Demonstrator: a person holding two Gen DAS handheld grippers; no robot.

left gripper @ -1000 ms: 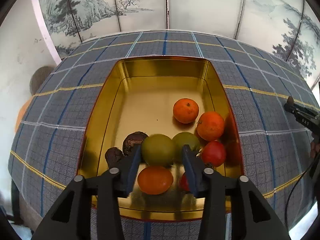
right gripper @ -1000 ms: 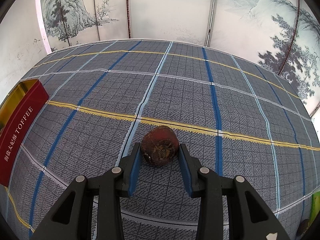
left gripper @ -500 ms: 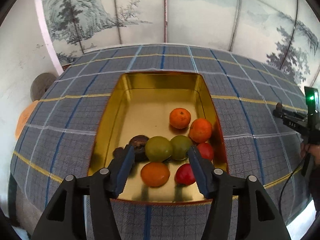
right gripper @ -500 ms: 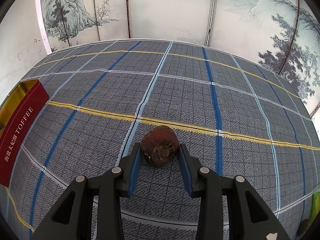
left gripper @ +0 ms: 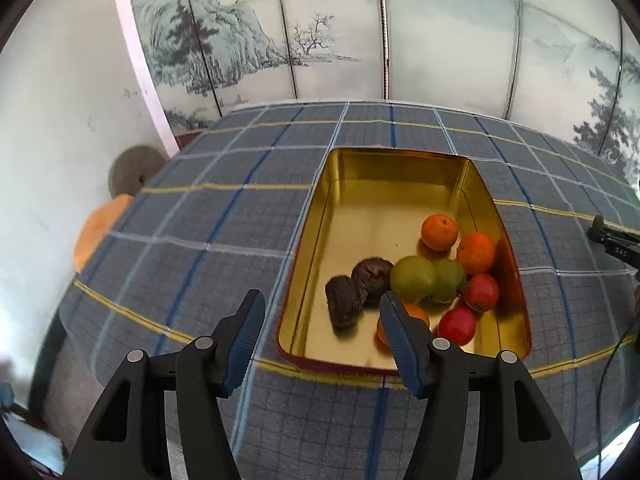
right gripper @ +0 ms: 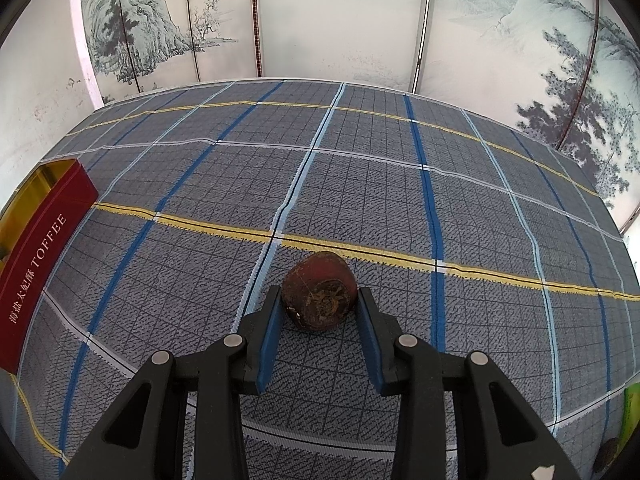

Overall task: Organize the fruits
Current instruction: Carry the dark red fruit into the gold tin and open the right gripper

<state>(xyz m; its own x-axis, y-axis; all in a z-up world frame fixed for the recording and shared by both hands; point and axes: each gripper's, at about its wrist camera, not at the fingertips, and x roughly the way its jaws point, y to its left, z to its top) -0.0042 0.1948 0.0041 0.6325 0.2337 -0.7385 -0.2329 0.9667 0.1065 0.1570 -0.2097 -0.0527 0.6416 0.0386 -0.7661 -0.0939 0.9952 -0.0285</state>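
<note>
A gold tin tray with a red outer wall sits on the plaid tablecloth. It holds two oranges, two green fruits, two red fruits, two dark wrinkled fruits and one more orange fruit near its front. My left gripper is open and empty, above the tray's front left corner. My right gripper is closed around a dark red-brown fruit that rests on the cloth. The tray's red wall marked TOFFEE shows at the left.
The plaid tablecloth covers the table. A painted folding screen stands behind it. A grey disc and an orange object lie past the table's left edge. The other gripper's body shows at the right. A green item sits at the far right edge.
My left gripper has pulled back from the green fruit, opened wider and swung left, leaving the fruit in the tray. The right gripper and its fruit have not moved.
</note>
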